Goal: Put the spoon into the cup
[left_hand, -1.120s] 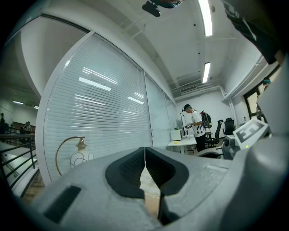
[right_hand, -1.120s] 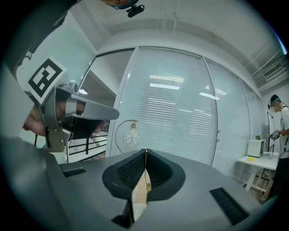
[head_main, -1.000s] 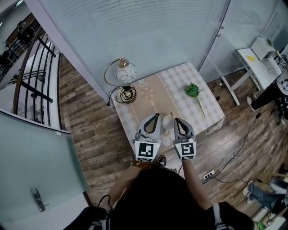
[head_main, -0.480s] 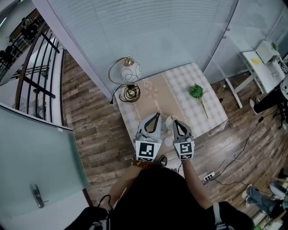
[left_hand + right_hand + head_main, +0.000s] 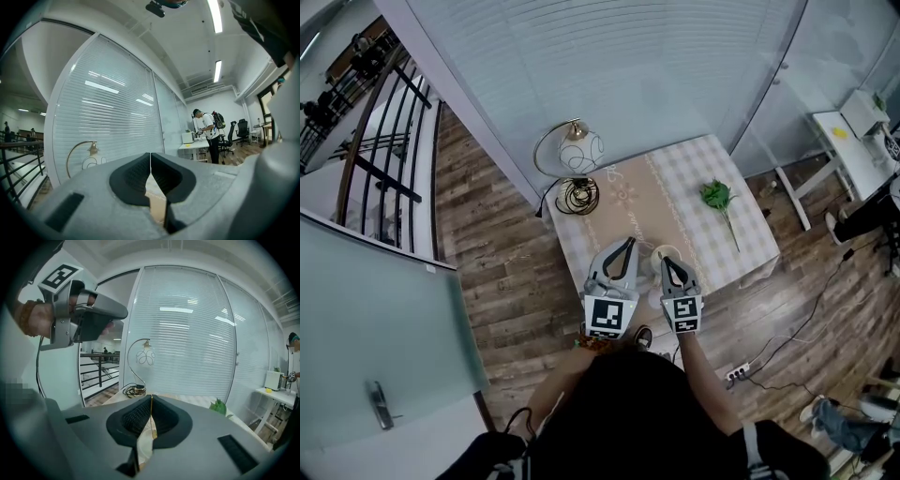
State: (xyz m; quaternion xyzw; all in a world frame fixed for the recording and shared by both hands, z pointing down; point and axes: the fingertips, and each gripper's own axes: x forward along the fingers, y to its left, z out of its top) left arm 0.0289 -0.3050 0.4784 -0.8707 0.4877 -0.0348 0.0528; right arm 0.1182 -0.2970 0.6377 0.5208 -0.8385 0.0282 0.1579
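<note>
Right now, pinched between the closed jaws of the right gripper [image 5: 151,398]: a thin gold-coloured metal spoon [image 5: 151,417], only its slim handle on show, running down the seam where the two dark ribbed pads meet. In the head view, right gripper tips poised at the near rim of a small round cream-white cup [image 5: 657,251], which stands on the beige runner [image 5: 628,202] near the front edge of the table. Cannot tell whether the spoon's bowl sits inside the cup or just above it, hidden as it is under the gripper. Just left of the cup, the left gripper [image 5: 627,242], jaws pressed together with nothing between them, held beside the right one and a little higher. By count: one spoon, one cup, two grippers. Also one square table [image 5: 694,164] under a pale checked cloth, one lamp [image 5: 581,150] with a white patterned globe on a curved brass arm at the far left corner, and one green leafy sprig [image 5: 715,197] lying on the cloth at the right, well apart from the cup.
</note>
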